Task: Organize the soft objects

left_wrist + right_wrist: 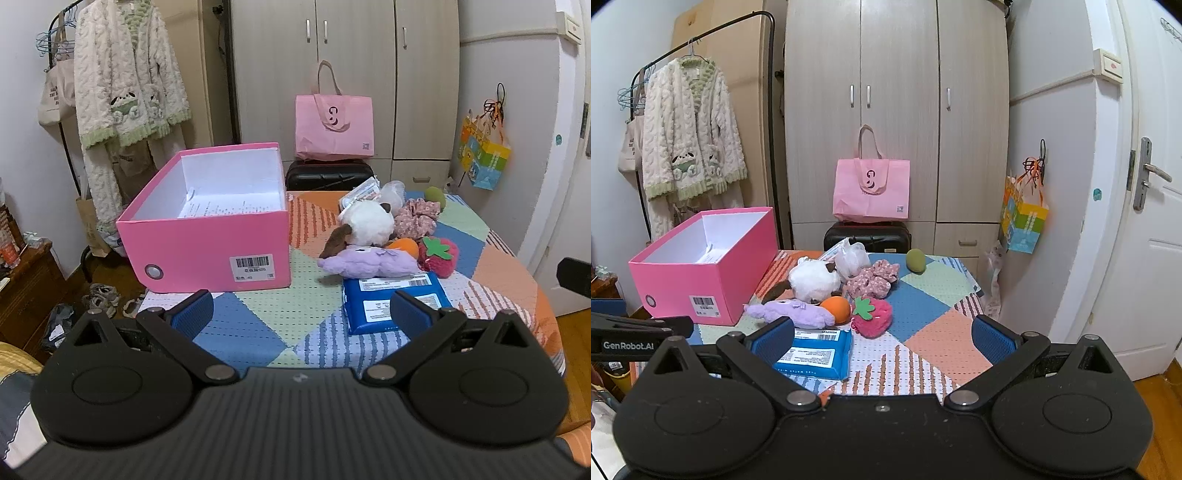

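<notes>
Both sets of jaws are released and grasp nothing: the left gripper [301, 306] and the right gripper [882, 338] hang spread wide over the near edge of the bench [923, 343] with its patchwork cloth. Just beyond them lies a blue wipes packet [816, 354]. Behind the packet the soft toys cluster: a purple plush [792, 314], an orange ball [836, 309], a strawberry plush [873, 317], a white plush [812, 280] and a floral scrunchie [873, 282]. Left of the packet stands the open pink box [207, 236].
</notes>
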`<state>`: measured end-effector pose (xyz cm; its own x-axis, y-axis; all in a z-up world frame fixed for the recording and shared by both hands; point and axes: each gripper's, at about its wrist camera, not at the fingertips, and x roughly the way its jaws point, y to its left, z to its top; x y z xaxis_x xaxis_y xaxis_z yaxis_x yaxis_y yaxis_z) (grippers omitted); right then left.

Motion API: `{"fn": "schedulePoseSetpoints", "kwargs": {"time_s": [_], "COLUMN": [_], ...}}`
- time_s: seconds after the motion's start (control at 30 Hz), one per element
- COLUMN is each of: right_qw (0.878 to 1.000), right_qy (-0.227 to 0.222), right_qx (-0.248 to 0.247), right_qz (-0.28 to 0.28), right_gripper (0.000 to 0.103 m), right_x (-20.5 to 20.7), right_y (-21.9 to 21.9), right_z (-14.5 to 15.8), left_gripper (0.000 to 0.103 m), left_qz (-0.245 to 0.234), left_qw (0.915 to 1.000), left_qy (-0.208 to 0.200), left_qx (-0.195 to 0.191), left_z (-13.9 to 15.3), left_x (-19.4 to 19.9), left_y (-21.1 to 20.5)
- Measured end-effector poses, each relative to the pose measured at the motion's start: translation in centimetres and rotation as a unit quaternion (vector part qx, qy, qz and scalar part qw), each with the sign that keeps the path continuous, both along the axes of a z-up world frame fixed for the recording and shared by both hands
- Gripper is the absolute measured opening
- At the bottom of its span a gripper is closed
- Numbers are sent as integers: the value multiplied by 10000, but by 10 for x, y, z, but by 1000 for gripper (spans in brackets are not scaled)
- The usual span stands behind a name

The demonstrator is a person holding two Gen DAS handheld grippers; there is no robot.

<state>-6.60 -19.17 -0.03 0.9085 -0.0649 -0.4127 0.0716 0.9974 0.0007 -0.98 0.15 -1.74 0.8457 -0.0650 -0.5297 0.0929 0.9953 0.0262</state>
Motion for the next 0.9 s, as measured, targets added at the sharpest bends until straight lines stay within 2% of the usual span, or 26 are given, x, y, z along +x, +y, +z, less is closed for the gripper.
{"fn": "schedulePoseSetpoints", "kwargs": {"time_s": [0.13, 0.3, 0.63, 0.9], "right_qw": [9997, 9995, 10000, 9999], "right_qy": [-232, -293, -74, 63], "right_qx": [85, 90, 23, 16], "right_qz": [29, 84, 61, 93], "right_gripper": [103, 103, 103, 103], "right_x": [-8, -12, 1, 8], "right_y": [-2, -1, 4, 9], "right_z": [1, 0, -10, -16], "left_gripper": [103, 103, 103, 103], "left_qz": [48, 106, -149, -144], "left_qw": [10000, 9999, 9996, 9995], "left_qy": [-18, 93, 206, 142], "left_qx": [-14, 12, 129, 225], "left_z": [-3, -12, -17, -15], "left_x": [2, 9, 9, 8], "left_y": [3, 5, 4, 6]}}
